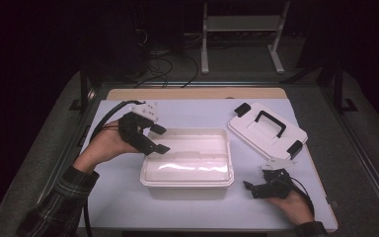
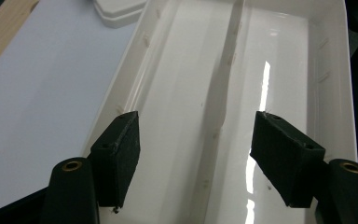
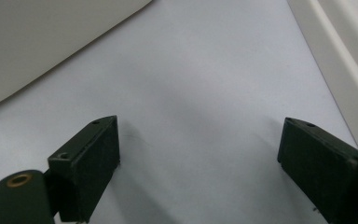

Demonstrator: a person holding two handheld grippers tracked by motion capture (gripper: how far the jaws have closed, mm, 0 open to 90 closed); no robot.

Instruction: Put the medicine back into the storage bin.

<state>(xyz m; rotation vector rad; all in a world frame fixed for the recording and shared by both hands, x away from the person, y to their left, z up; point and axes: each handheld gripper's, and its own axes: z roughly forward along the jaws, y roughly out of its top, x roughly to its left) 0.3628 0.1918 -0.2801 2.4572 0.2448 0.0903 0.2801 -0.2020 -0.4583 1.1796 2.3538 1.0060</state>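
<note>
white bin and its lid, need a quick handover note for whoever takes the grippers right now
Left gripper: jaws open, nothing between them, over the left end of the white bin.
Right gripper: jaws open, empty, low over the table just right of the bin.
Bin: mid-table, uncovered, looks empty inside.
Lid: lying flat on the table behind and to the right of the bin, black handle up, apart from the bin.
Done: lid is off.
Left: probably put the lid back on the bin and latch it; neither gripper is touching it.
</note>
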